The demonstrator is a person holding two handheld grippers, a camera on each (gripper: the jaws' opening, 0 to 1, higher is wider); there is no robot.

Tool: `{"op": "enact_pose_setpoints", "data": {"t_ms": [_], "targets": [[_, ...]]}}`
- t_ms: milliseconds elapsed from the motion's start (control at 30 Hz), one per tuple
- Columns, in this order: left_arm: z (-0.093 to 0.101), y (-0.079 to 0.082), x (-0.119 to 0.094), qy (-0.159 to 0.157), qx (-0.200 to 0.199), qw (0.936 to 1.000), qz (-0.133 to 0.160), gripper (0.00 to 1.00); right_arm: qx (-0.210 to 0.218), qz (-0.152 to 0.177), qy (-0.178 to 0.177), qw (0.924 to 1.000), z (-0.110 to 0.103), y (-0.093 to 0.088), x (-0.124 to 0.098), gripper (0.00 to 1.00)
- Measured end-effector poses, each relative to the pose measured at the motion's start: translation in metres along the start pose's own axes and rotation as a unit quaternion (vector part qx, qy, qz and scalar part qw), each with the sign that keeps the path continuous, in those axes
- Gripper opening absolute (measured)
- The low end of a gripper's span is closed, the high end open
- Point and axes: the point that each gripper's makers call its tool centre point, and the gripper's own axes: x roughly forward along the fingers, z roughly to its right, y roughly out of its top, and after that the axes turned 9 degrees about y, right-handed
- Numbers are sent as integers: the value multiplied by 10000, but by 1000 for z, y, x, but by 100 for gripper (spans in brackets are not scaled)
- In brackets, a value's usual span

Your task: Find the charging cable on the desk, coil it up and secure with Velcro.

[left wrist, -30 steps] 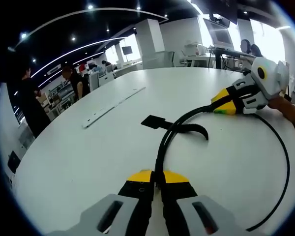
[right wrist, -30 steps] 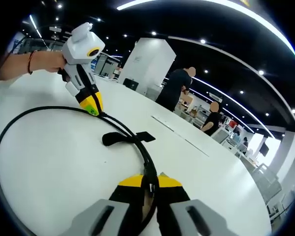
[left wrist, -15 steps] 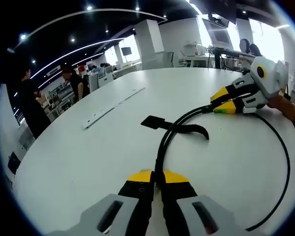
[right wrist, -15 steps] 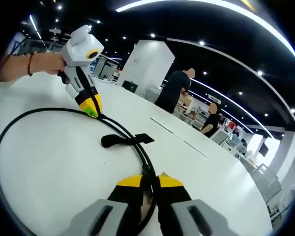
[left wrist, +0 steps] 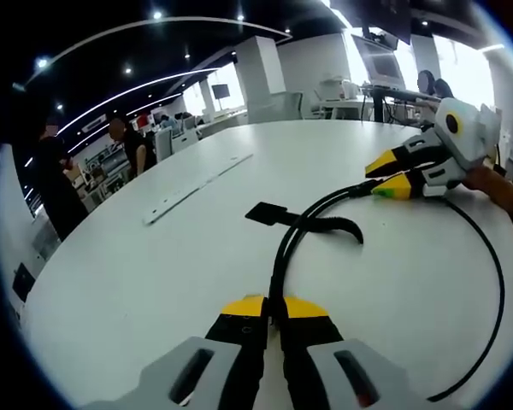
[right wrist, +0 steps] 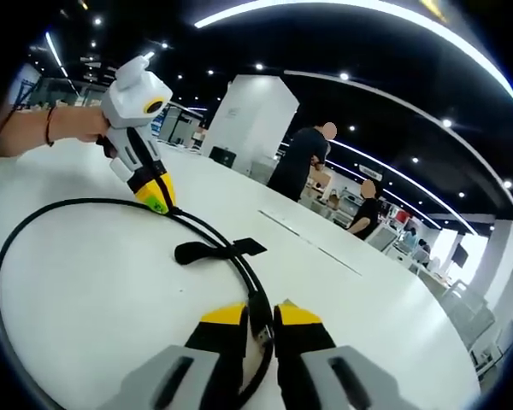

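Observation:
A black charging cable [left wrist: 284, 248] lies in a wide loop on the white table [left wrist: 154, 273], with a black Velcro strap [left wrist: 315, 222] wrapped on it and the strap's flat tab lying to one side. My left gripper [left wrist: 270, 309] is shut on the cable, and it appears far left [right wrist: 158, 198] in the right gripper view. My right gripper [right wrist: 261, 314] stands open, its jaws apart with the cable's plug end [right wrist: 258, 309] between them. From the left gripper view that right gripper [left wrist: 385, 175] has its yellow tips spread. The strap [right wrist: 214, 250] lies between the two grippers.
A thin metal strip [left wrist: 197, 184] runs across the table's far side. Several people [right wrist: 303, 158] stand beyond the table's edge. The cable's loop [left wrist: 496, 282] sweeps out toward the near rim. A hand [right wrist: 68, 124] holds the left gripper.
My right gripper's jaws have parted and let go of the cable's end. The left gripper stays shut on the cable and has barely moved.

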Motion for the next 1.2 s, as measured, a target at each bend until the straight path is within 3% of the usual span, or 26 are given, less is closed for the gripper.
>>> {"op": "enact_pose_setpoints", "data": {"t_ms": [933,1200], "targets": [[0,1,-3,-147,-127,9998,108,6,332,398,82,9986,1,12,-5,15],[0,1,-3,-170,-142,9996,162,6,-183,226,313,9991,-4,17,3,15]]}}
